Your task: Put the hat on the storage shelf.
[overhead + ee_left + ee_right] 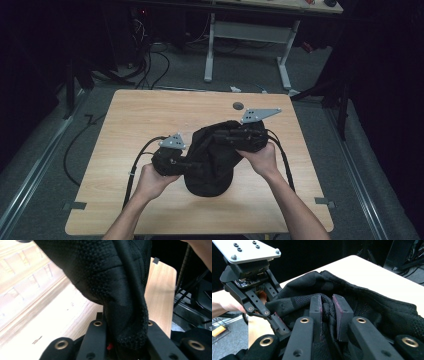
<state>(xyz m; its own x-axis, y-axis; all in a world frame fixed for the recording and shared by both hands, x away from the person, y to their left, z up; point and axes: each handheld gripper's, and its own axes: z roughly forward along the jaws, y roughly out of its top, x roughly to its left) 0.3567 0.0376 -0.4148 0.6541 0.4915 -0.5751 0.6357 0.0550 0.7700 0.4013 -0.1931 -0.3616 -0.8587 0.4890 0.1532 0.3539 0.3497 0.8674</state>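
Black fabric bag (212, 157) bunched mid-bench (150, 115), slightly toward near edge. Left gripper (125, 340) fingers (96, 340) nearly closed, pinching fold at bag's left side. Right gripper (328, 315) fingers (315, 307) narrow gap, clamped on mesh fold at bag's top right. Bare bench all round bag; widest beyond it and to left.

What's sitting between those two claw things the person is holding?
The black mesh fabric garment spans the stretch between the left gripper and the right gripper, bunched over the wooden table; the high view shows it.
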